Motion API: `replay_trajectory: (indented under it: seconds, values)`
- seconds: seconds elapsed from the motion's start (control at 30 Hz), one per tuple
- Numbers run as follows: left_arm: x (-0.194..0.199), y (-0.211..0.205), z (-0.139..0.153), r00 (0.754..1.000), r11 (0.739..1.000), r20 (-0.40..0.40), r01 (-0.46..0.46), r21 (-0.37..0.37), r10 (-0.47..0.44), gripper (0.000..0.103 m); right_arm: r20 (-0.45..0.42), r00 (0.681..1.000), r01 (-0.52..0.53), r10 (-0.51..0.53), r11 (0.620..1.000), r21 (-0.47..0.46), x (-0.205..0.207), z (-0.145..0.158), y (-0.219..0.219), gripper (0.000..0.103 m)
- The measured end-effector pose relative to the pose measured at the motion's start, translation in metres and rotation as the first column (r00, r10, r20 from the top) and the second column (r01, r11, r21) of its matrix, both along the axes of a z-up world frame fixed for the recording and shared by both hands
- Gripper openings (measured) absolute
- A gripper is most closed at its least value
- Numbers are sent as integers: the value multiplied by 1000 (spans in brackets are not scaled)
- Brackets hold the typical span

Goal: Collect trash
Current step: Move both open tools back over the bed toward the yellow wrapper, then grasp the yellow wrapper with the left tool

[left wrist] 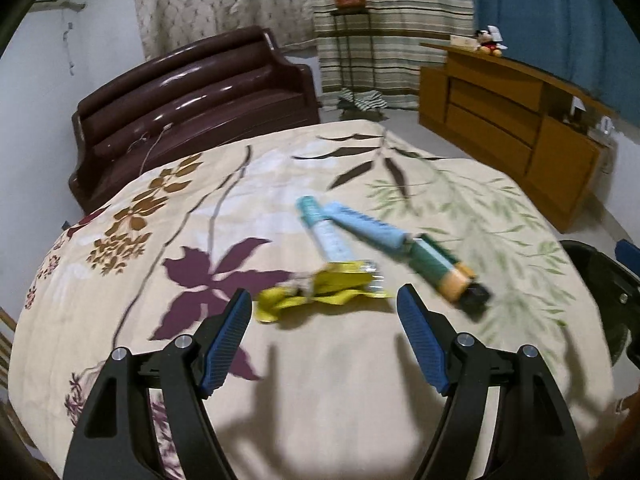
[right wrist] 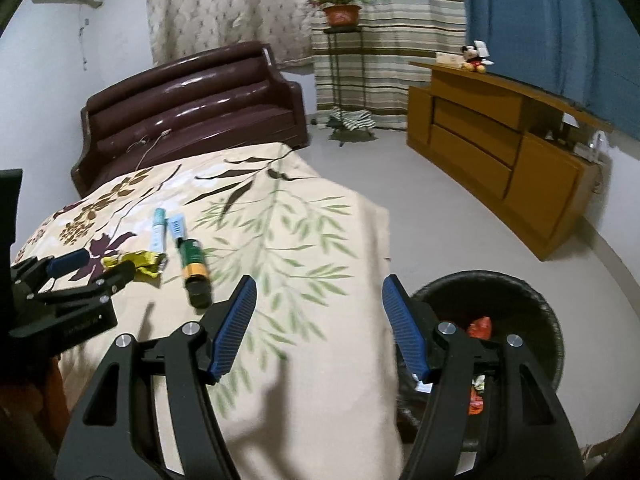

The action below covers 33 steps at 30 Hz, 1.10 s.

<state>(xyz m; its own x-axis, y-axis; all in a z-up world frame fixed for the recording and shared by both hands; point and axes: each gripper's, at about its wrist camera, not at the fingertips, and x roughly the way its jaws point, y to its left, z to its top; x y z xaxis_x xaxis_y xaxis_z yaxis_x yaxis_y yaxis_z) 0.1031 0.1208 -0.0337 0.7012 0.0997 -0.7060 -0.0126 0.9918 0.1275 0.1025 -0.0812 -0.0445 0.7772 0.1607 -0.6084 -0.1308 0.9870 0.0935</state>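
Both tools angled down over the floral bed cover. We saw the left hand-held gripper with jaws apart, empty, just short of the yellow wrapper. The right hand-held gripper was also spread and empty, between bed and black bin. Two pale blue tubes and a green-and-orange tube lay beside the wrapper. Blur left all printing unreadable.

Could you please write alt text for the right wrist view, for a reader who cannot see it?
The open, empty right claw hangs over a floral-clothed table beside a black bin. Further left, the left claw nears a yellow wrapper.
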Motion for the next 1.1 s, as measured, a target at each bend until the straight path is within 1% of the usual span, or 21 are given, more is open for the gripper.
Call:
replay_trajectory:
  seconds: [0.13,0.3,0.5,0.67,0.73,0.9,0.97,1.03,1.1]
  values:
    - [9,16,-2,1000,1000,-11,4,-8,-4,73,-4,1000,-18,18,1000,-1,4,-1,12,64]
    - [18,23,-4,1000,1000,-11,18,-4,-18,73,-13,1000,-27,27,1000,-2,10,-3,21,64]
    - [32,25,-12,997,997,-44,66,-35,-67,74,-26,999,-28,28,1000,-1,14,-5,24,64]
    - [34,22,-19,991,992,-80,105,-74,-111,74,-35,999,-28,28,1000,0,15,-10,26,64]
    - [32,21,-20,989,990,-85,115,-85,-122,71,-35,999,-27,27,1000,1,15,-11,25,64]
    - [26,12,-22,983,985,-96,145,-93,-154,54,-38,999,-23,24,1000,9,16,-12,23,64]
    - [23,9,-22,982,984,-94,153,-86,-161,52,-37,999,-23,23,1000,11,16,-12,23,64]
    - [20,5,-20,979,980,-96,170,-102,-180,48,-37,999,-23,23,1000,11,16,-12,23,64]
    - [16,2,-18,977,978,-98,178,-109,-189,48,-38,999,-23,23,1000,13,16,-12,23,64]
